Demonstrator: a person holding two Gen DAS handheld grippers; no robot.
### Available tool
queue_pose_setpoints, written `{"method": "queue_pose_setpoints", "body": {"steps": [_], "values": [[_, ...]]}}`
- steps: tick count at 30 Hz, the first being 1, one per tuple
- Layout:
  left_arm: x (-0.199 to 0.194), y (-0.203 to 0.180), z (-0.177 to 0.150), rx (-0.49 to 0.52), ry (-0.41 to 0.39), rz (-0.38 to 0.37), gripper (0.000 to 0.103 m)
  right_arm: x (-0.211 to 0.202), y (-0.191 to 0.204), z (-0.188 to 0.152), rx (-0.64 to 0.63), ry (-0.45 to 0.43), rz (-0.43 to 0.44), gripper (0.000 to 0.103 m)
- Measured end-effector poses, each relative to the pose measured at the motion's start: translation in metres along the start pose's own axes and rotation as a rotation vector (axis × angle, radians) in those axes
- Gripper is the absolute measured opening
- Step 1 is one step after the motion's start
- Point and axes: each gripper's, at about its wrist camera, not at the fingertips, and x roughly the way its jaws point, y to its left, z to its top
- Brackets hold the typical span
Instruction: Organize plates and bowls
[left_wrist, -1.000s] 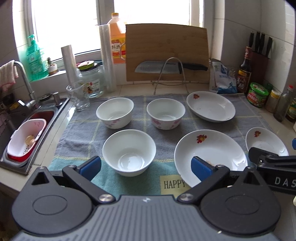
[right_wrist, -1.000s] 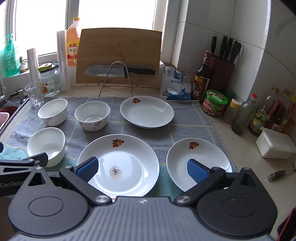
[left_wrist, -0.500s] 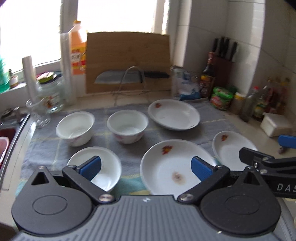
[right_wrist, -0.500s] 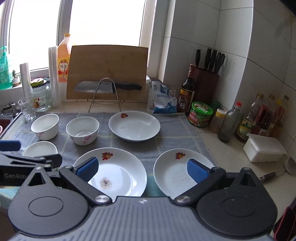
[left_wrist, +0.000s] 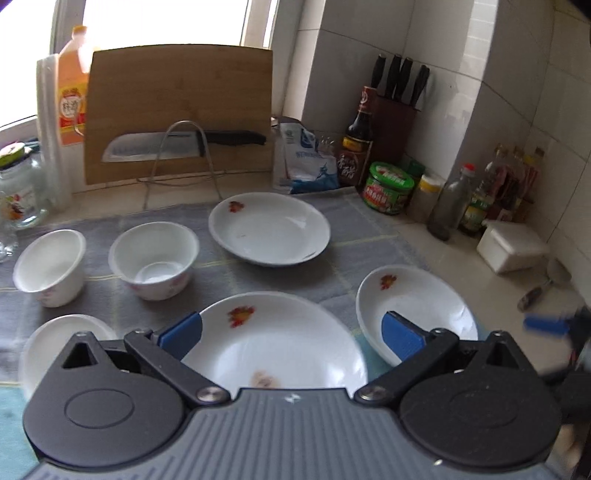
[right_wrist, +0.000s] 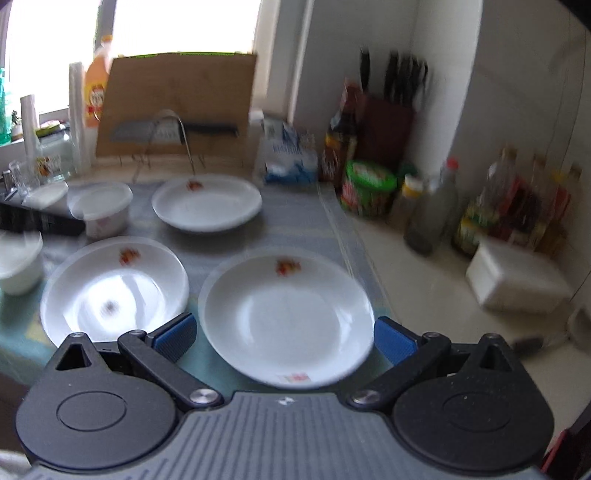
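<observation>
Plates (left_wrist: 269, 229) and bowls (left_wrist: 153, 254) all sit separately on the grey mat (left_wrist: 354, 236); nothing stacked yet, whole job left. Left gripper (left_wrist: 291, 334) wide, empty, over big plate (left_wrist: 273, 343). Right gripper (right_wrist: 284, 338) wide, empty, framing near-right plate (right_wrist: 288, 314).

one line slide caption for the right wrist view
Open right gripper poised over a small flower-print plate on the grey cloth.
</observation>
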Motion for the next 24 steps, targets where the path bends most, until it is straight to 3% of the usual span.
{"method": "queue_pose_setpoints", "body": {"steps": [4, 8, 24], "values": [[0.030, -0.014, 0.013, 0.010, 0.044, 0.007, 0.102, 0.028, -0.023, -0.026, 0.014, 0.056, 0.067, 0.103], [0.056, -0.034, 0.024, 0.085, 0.078, -0.012, 0.102, 0.047, -0.035, -0.038, 0.013, 0.096, 0.130, 0.103], [0.139, -0.095, 0.040, 0.370, 0.248, -0.133, 0.102, 0.088, -0.051, -0.040, -0.080, 0.032, 0.256, 0.103]]}}
